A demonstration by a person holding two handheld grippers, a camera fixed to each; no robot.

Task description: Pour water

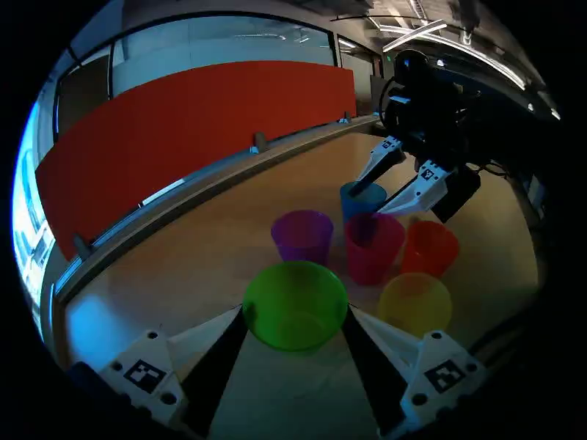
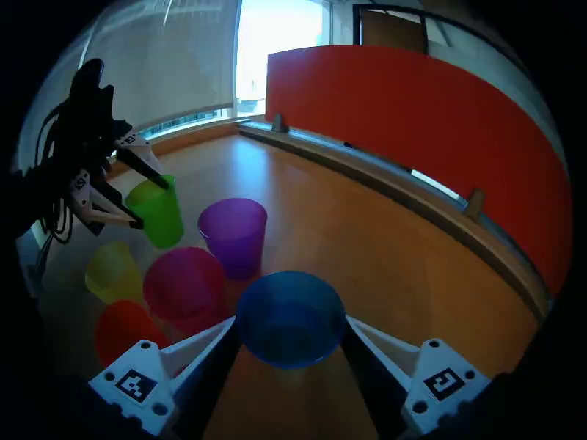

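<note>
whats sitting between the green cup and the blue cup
The purple cup and the pink cup stand between the green cup and the blue cup. Both the left and right gripper views show this.

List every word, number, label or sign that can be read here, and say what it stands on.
No word, number or brand can be read.
Square markers on the fingers of the left gripper and the right gripper: black-and-white patterns, no letters.
The green cup and the blue cup: plain, no print seen.
</note>
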